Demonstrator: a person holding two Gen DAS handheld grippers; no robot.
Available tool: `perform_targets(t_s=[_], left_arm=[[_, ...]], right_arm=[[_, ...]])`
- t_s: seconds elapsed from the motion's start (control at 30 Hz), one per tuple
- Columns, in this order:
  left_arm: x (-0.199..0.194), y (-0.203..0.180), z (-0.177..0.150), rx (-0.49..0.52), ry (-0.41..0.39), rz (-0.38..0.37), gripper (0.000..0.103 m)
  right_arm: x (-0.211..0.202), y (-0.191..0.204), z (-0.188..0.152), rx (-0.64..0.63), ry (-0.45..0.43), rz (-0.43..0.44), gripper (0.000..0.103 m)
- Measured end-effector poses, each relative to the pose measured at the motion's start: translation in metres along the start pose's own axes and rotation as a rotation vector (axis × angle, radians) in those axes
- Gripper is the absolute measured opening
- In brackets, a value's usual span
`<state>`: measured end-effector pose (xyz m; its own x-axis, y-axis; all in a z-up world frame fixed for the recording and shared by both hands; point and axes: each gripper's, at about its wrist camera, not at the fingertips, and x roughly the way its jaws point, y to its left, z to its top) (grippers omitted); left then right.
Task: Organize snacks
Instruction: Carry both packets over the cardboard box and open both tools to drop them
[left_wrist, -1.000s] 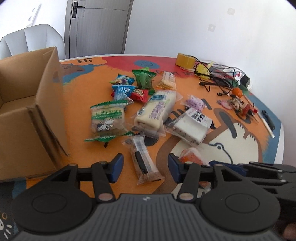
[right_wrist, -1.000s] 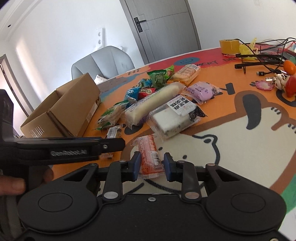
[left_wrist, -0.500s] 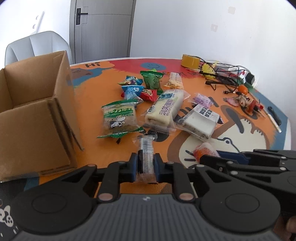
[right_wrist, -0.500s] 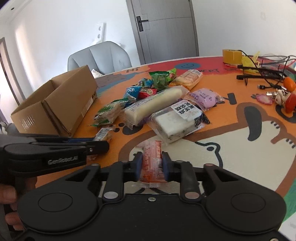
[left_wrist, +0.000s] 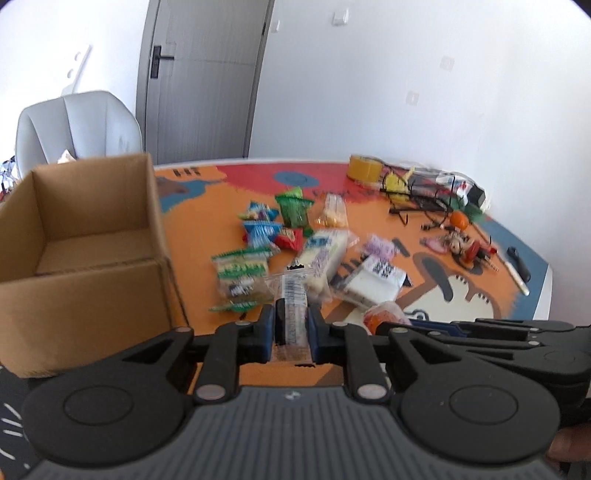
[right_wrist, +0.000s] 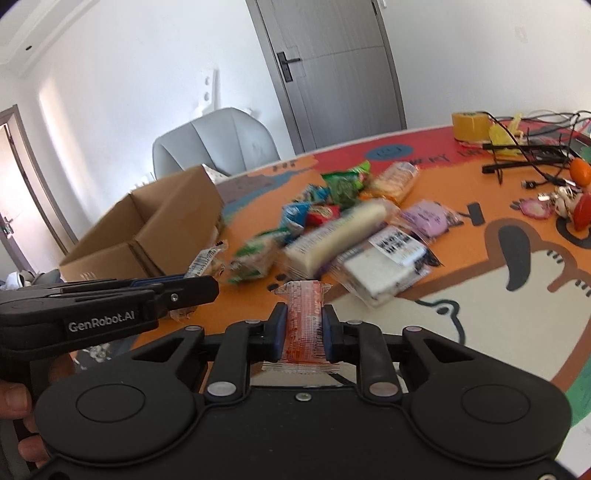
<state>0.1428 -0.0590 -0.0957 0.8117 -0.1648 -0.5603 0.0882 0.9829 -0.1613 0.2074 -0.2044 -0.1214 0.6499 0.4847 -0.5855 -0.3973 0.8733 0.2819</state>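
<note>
On the orange cartoon-print table (left_wrist: 207, 206), loose snacks lie at twelve o'clock. My left gripper (left_wrist: 291, 325) pinches a clear-wrapped dark bar (left_wrist: 291, 314); my right gripper (right_wrist: 304, 326) pinches an orange-red sachet (right_wrist: 304, 321). The open brown cardboard box (left_wrist: 92, 229) waits at ten o'clock. I judge either slick wrapper could slip on the way there.

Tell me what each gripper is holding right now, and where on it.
Left gripper pinches a clear-wrapped dark snack bar across its near half. Right gripper pinches an orange snack packet across its middle, by the long sides.
</note>
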Motion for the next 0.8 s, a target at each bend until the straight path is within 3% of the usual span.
perform_targets(t_s=[0.47, 0.8], left_arm=[[-0.046, 0.023, 0.032, -0.026, -0.126, 0.035, 0.018], [-0.064, 0.068, 0.043, -0.078, -0.161, 0.137, 0.018]], right_arm=[[-0.007, 0.040, 0.031, -0.015, -0.089, 0.058, 0.021], [0.004, 0.066, 0.053, -0.027, -0.117, 0.126, 0.021]])
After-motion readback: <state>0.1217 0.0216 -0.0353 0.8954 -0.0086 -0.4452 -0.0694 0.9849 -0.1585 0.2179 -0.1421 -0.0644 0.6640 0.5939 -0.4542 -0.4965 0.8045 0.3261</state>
